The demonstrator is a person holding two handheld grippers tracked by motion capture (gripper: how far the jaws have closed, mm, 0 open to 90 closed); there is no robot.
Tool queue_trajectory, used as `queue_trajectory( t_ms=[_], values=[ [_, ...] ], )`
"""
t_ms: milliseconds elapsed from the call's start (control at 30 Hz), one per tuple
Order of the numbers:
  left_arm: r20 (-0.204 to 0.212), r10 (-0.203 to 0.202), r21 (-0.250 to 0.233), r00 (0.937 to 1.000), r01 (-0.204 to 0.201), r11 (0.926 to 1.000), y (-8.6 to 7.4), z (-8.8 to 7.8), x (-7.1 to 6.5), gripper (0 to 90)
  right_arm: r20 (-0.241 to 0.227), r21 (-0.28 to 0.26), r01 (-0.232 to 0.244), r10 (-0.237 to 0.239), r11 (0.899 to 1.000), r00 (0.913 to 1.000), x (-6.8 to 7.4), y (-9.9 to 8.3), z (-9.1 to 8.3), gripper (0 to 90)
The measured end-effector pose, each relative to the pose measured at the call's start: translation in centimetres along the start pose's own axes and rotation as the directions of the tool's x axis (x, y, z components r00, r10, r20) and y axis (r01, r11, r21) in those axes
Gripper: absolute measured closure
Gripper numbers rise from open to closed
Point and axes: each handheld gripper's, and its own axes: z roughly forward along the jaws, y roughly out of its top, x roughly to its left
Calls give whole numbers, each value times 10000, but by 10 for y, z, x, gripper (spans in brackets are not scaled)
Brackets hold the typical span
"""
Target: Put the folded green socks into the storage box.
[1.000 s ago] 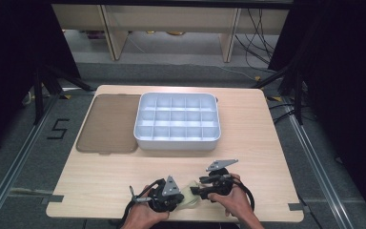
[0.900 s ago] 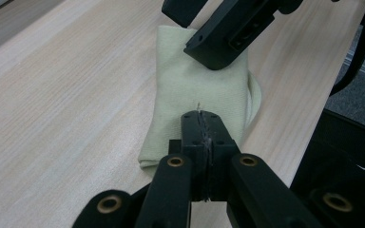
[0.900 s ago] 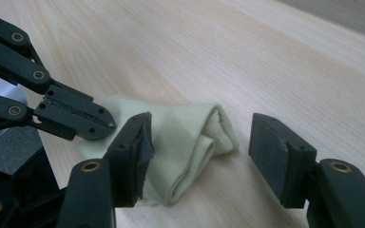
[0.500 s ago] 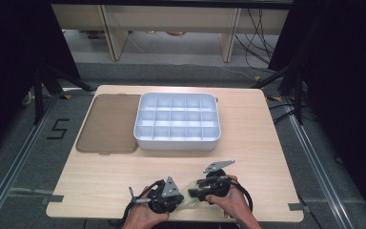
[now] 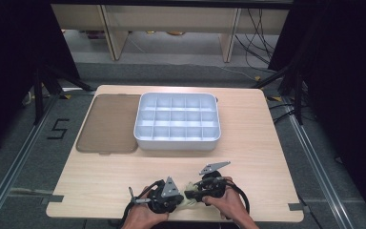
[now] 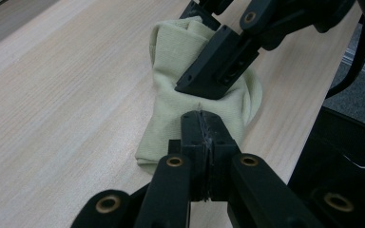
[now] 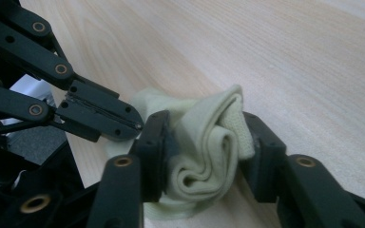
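The left claw (image 6: 202,124) has its jaws pressed together on the near edge of a pale yellow-green sock (image 6: 180,71), which stretches away from its tips across the desk (image 6: 66,95). Just to its right, touching the same sock, the right claw (image 7: 204,147) has just been closing its jaws, and the bunched, rolled end of the sock (image 7: 204,156) sits squeezed between its pads, both claws meeting at the desk's near edge.
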Motion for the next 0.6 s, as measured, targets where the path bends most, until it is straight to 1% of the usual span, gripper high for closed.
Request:
queue_trajectory(
  t_ms=[33,100,167,200,233,267,300,333,367,433,467,500,533,567,600],
  values=[
    [29,16,-16,10000,-16,10000,0,0,1,879,-36,-4,-97,97,10000,9999,0,0,0,626],
    [74,-39,-41,10000,39,10000,0,0,1,874,-147,-28,-102,101,9999,9998,-1,0,0,653],
    [121,-64,-7,9999,64,10000,0,-1,0,854,23,-94,-46,46,9999,10000,1,0,0,670],
    [139,-57,-14,9999,58,10000,0,-1,0,834,-15,-140,-39,39,9999,10000,1,0,0,676],
    [168,-107,-53,9998,108,9999,-1,-1,0,816,-3,-158,-33,33,9999,10000,1,-1,0,680],
    [351,-324,-88,9989,328,9994,-1,-1,-1,796,-12,-182,-35,35,9998,10000,1,-1,0,683],
    [409,-333,-116,9986,338,9994,-1,-2,-1,764,14,-145,9,-9,9999,10000,2,-1,-1,686],
    [423,-248,-124,9988,253,9996,-1,-4,-1,720,-3,-179,24,-24,9998,10000,2,-1,-1,688],
    [494,-327,-165,9982,336,9993,-2,-6,-2,688,28,-195,38,-38,9998,10000,3,-1,-1,690],
    [469,-341,-170,9983,350,9992,-3,-9,-2,628,-105,-266,56,-59,9996,9999,3,0,-1,692],
    [547,-214,-203,9983,226,9995,-4,-12,-2,595,-154,-276,-41,37,9996,9999,4,0,-1,692],
    [510,-265,-229,9983,277,9994,-5,-14,-2,565,48,-295,20,-19,9996,10000,4,0,-2,692],
    [514,-524,-227,9973,536,9983,-8,-16,-4,532,-12,-352,188,-188,9992,9998,3,0,-2,692],
    [406,-498,-265,9979,509,9984,-10,-19,-3,498,2,-313,61,-61,9995,10000,4,0,-3,692],
    [335,-634,-337,9974,645,9973,-12,-23,-3,473,19,-347,43,-42,9994,10000,5,0,-4,692]
  ],
)
